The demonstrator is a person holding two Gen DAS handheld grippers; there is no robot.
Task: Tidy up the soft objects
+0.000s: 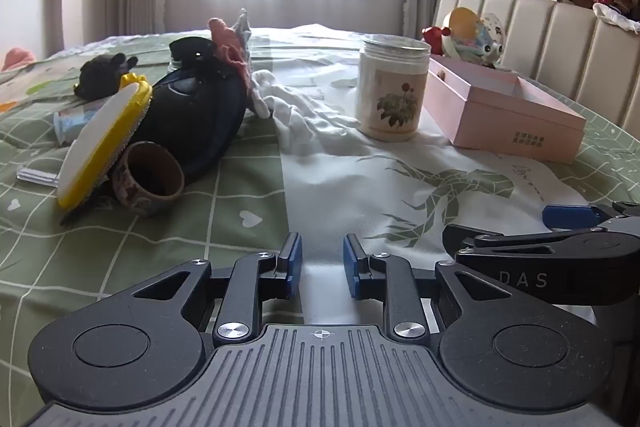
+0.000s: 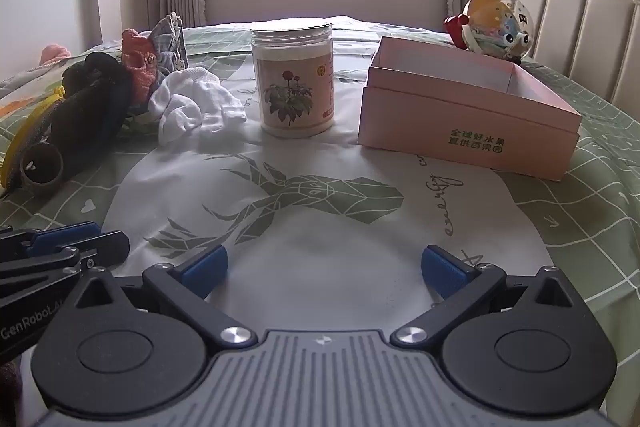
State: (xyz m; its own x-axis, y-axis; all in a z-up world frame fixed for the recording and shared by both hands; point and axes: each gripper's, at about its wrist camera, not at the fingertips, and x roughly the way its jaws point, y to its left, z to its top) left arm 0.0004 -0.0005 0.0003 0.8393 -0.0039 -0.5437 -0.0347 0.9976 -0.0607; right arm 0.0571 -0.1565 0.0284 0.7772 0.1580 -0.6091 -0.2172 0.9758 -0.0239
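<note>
White cloth [image 2: 192, 109] crumpled on bedspread, left of centre in right wrist view, just left of jar; in left wrist view sprawls mid-frame, one end touching pile at left. Pink knit piece [image 2: 140, 67] stands bunched behind it, upper left, against grey-blue fabric scrap [image 2: 172, 39] with lace edge. Pink box [image 2: 468, 123] open, lidless, right of frame, interior bare where visible, green print on front wall.

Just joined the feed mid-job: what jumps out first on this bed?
The open pink box stands right of centre, with the flower-label jar to its left. Further left, white socks spill from a dark clutter pile. Both grippers, left and right, hold nothing.
</note>
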